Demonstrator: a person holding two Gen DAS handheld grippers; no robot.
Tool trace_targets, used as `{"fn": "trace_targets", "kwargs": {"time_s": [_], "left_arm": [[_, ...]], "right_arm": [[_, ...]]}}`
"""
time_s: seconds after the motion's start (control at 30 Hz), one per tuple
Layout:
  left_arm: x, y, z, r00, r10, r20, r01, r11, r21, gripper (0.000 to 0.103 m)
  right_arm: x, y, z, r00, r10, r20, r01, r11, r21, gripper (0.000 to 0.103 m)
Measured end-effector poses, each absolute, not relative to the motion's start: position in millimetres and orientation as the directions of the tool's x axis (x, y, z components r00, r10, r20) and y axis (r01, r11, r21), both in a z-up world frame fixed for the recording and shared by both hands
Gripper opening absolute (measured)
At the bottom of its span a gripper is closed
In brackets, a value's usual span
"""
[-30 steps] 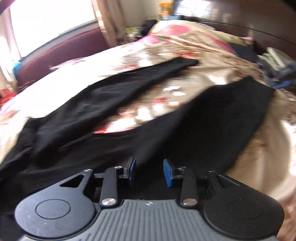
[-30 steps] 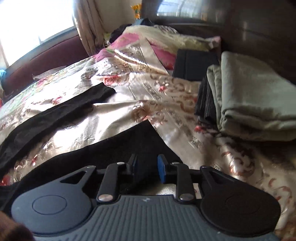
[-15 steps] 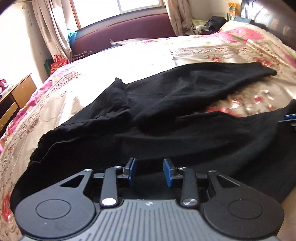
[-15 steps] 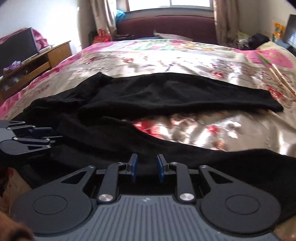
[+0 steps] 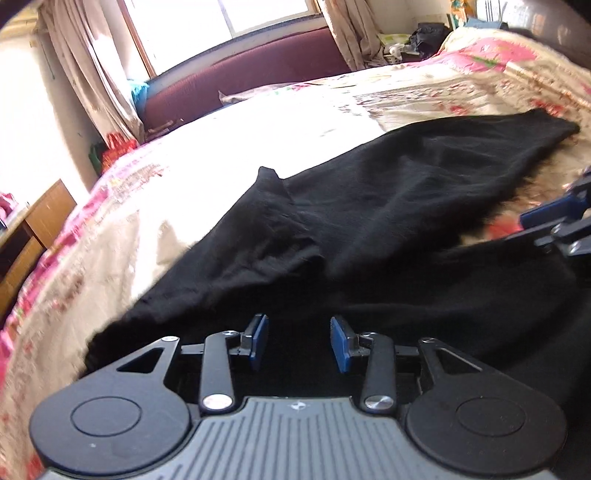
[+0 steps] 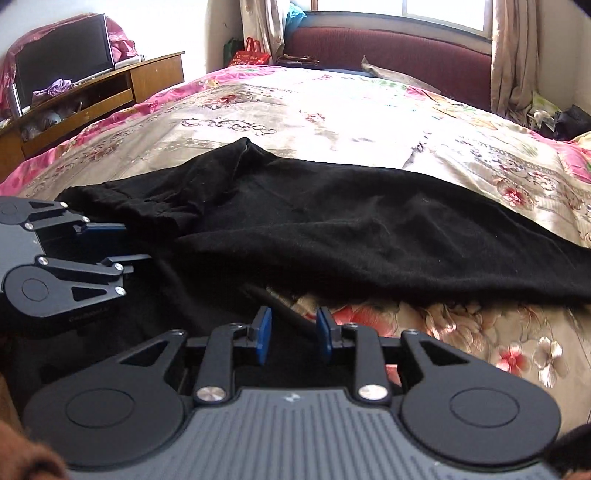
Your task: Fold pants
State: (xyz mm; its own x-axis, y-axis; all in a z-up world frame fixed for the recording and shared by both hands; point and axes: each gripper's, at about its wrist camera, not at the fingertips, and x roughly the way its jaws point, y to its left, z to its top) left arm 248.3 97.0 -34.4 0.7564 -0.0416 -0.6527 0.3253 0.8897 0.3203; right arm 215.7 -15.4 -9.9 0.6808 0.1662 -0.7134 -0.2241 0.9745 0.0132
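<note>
Black pants (image 5: 388,206) lie spread on a floral bedspread (image 5: 280,122), the two legs splayed apart toward the right. My left gripper (image 5: 299,343) is open and empty, low over the near waist part of the pants. It also shows in the right wrist view (image 6: 107,243) at the left, over the waistband. My right gripper (image 6: 291,336) is open and empty, above the crotch gap between the legs, where the bedspread (image 6: 461,332) shows. Its blue fingertips (image 5: 543,218) show at the right edge of the left wrist view.
A maroon headboard-like bench (image 6: 388,55) and a bright window (image 5: 266,18) lie beyond the bed. A wooden TV stand (image 6: 110,88) with a screen stands at the left. Curtains (image 5: 92,74) hang by the window. Clutter (image 6: 554,118) sits at the far right.
Both grippers swung left, from the leg ends and the stacked clothes toward the waist and crotch of the pants. Both stay open and empty.
</note>
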Motion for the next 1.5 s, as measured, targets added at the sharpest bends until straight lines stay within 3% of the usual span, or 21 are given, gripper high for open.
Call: {"fn": "trace_targets", "kwargs": {"time_s": [0.23, 0.37, 0.47, 0.57, 0.87, 1.07, 1.5], "left_arm": [[291.8, 119.1, -34.7, 0.820, 0.056, -0.570, 0.273, 0.837, 0.474, 0.056], [320.9, 157.7, -15.2, 0.811, 0.074, -0.580, 0.175, 0.916, 0.362, 0.056], [347.8, 196.4, -3.6, 0.794, 0.151, -0.590, 0.009, 0.966, 0.258, 0.056], [367.7, 223.1, -3.8, 0.768, 0.185, -0.613, -0.035, 0.968, 0.249, 0.056], [403.8, 244.4, 14.9, 0.744, -0.024, -0.667, 0.211, 0.957, 0.200, 0.061], [435.3, 258.3, -1.1, 0.646, -0.115, -0.754, 0.338, 0.930, 0.147, 0.061], [463.4, 272.4, -4.6, 0.550, -0.223, -0.804, 0.391, 0.920, 0.012, 0.062]], "right_arm": [[275.9, -24.3, -8.7, 0.688, 0.122, -0.715, -0.252, 0.965, -0.079, 0.028], [303.9, -24.7, -2.4, 0.711, 0.096, -0.696, -0.288, 0.943, -0.165, 0.033], [327.8, -27.3, 0.3, 0.708, 0.094, -0.700, -0.315, 0.929, -0.193, 0.037], [355.8, -29.0, 2.8, 0.688, 0.117, -0.716, -0.370, 0.906, -0.208, 0.039], [447.8, -25.5, -6.5, 0.566, 0.119, -0.816, -0.569, 0.773, -0.281, 0.042], [475.4, -26.5, -25.4, 0.401, 0.133, -0.906, -0.666, 0.721, -0.189, 0.042], [490.0, -43.2, -35.5, 0.306, 0.207, -0.929, -0.678, 0.733, -0.060, 0.046]]}}
